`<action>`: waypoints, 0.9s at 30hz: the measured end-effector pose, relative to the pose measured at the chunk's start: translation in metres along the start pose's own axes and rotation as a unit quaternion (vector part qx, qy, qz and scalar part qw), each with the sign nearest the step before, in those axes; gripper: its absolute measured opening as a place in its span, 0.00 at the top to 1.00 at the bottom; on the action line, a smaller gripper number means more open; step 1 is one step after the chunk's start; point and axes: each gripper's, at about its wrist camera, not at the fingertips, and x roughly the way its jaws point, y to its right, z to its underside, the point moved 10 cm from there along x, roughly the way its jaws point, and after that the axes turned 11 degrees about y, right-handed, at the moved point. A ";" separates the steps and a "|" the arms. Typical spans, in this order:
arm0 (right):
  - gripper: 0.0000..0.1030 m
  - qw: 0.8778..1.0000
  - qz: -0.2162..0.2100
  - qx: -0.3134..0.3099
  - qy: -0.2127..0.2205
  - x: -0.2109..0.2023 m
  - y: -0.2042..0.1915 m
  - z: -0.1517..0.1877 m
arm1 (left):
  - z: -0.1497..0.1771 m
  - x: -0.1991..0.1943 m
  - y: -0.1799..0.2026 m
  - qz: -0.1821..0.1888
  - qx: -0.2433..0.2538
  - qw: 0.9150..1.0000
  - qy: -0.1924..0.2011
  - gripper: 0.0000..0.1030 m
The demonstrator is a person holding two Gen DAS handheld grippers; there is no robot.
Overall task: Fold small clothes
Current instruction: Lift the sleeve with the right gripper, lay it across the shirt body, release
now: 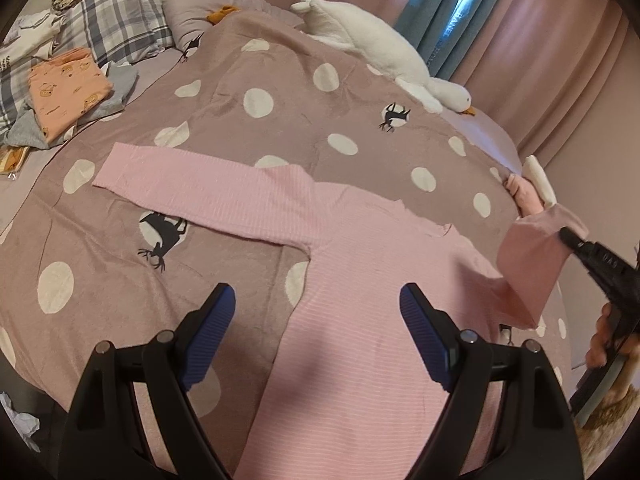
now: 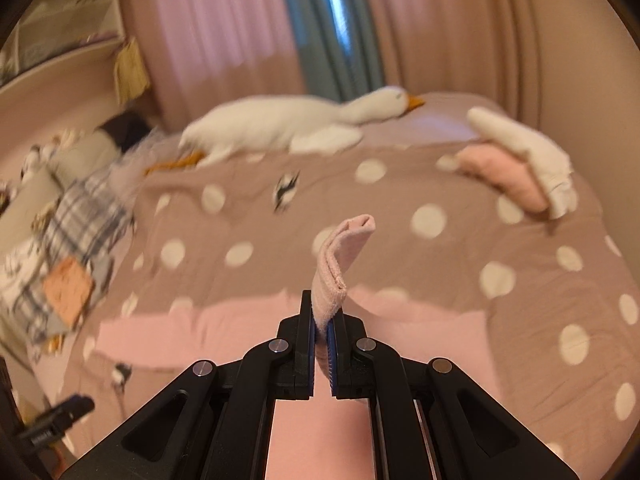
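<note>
Over the polka-dot duvet (image 1: pixel 240 120), near the plush goose (image 1: pixel 384 48): pink ribbed top (image 1: pixel 360 280) spread flat, body running away from the left gripper (image 1: pixel 316 316), jaws spread wide and empty just above the hem, far sleeve stretched out leftward. Right gripper (image 2: pixel 322 320) pinching the other sleeve's cuff (image 2: pixel 344 248), lifted clear of the duvet and nearer than the left for the likely fold across the body. Left view alone showing the whole garment and the folded pile (image 1: pixel 68 88) by the pillows; right view, blurred, showing only the grip close up.
</note>
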 end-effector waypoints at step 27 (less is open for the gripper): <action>0.87 0.974 -0.079 -0.072 -0.198 0.048 -0.091 0.166 | 0.023 0.014 -0.026 -0.015 -0.021 0.999 -0.021 0.18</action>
